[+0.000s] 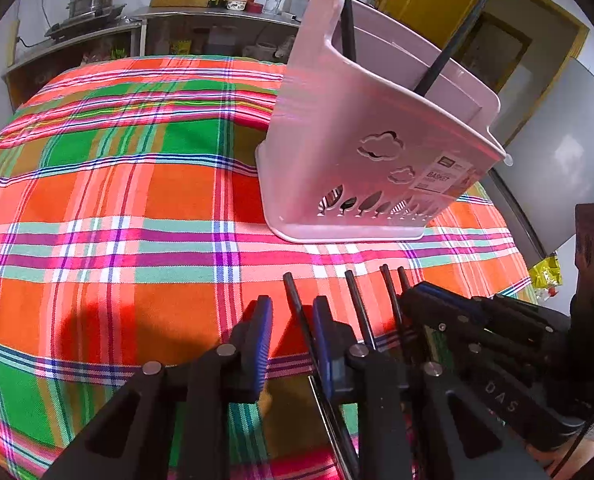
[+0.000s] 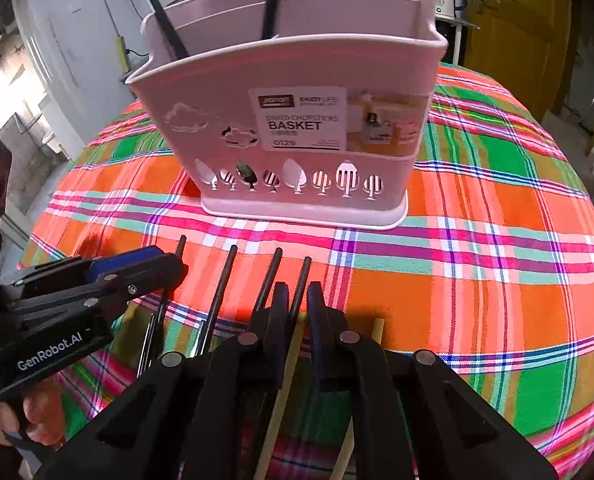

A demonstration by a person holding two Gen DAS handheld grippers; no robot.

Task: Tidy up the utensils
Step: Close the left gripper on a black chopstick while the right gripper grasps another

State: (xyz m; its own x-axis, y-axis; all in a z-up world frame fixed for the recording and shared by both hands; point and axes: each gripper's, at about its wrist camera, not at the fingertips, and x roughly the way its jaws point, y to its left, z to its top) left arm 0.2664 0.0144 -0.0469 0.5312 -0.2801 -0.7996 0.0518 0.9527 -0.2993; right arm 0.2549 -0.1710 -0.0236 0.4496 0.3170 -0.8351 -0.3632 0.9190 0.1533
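Note:
A pink chopstick basket (image 1: 361, 136) (image 2: 297, 120) stands on the plaid tablecloth with two black chopsticks (image 2: 271, 0) upright in it. Several black chopsticks (image 2: 225, 284) (image 1: 357, 304) lie on the cloth near the front edge, with wooden ones (image 2: 285, 392) beneath my right gripper. My left gripper (image 1: 293, 320) is open, its jaws either side of a black chopstick (image 1: 295, 300). It also shows in the right wrist view (image 2: 153, 264). My right gripper (image 2: 297, 300) is open a little around another black chopstick (image 2: 301, 284). It also shows in the left wrist view (image 1: 437, 300).
The round table carries an orange, green and pink plaid cloth (image 1: 137, 200). Behind it stand a steel shelf with pots and bottles (image 1: 145, 20), a yellow door (image 2: 517, 20) and a white appliance (image 1: 557, 152).

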